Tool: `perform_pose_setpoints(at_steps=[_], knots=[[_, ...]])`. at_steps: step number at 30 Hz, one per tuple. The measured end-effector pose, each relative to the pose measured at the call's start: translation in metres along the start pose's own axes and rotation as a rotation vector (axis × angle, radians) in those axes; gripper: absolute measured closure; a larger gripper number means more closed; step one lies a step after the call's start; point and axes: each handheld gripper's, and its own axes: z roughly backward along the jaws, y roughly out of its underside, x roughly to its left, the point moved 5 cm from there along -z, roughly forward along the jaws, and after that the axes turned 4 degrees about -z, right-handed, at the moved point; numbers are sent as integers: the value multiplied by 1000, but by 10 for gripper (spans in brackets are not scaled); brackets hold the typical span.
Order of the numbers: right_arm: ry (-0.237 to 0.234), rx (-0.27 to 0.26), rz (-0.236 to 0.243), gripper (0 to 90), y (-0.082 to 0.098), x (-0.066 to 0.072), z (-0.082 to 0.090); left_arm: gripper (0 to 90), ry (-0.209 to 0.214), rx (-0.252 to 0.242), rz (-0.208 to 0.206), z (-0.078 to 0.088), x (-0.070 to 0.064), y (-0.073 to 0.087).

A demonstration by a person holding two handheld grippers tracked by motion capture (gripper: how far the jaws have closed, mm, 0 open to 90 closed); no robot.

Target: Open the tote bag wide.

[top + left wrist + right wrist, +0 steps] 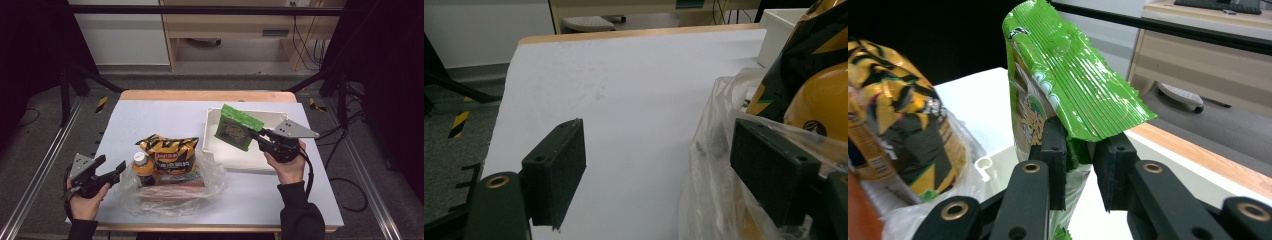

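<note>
Holding a green snack packet point(236, 128) pinched in its jaws, the right gripper point(256, 135) carries it above the white tray point(240, 161), seemingly to deposit it; the left gripper point(111, 172) waits wide open beside the plastic bag point(172, 200).

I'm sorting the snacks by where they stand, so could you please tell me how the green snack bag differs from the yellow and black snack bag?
The green snack bag is pinched in the right gripper and held over the white tray; the yellow and black snack bag sits ungripped in the clear plastic bag beside the orange bottle. The green one is plain bright green, the other striped yellow and black. Both are sealed crinkly foil packs with crimped edges.
</note>
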Motion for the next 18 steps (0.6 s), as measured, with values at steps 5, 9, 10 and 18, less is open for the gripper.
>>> perform_pose_setpoints(at_steps=[5, 9, 10, 18], knots=[[18, 5, -12, 765, 2, -7, -10, 215, -2, -4, -6, 1, 1, 0], [39, 20, -24, 765, 4, -15, -19, 215, -3, -5, -3, 1, 2, 0], [42, 23, -26, 765, 4, -16, -20, 215, -4, -6, -2, 1, 2, 0], [50, 35, -38, 765, 4, -23, -37, 217, -3, -7, -1, 2, 3, 0]])
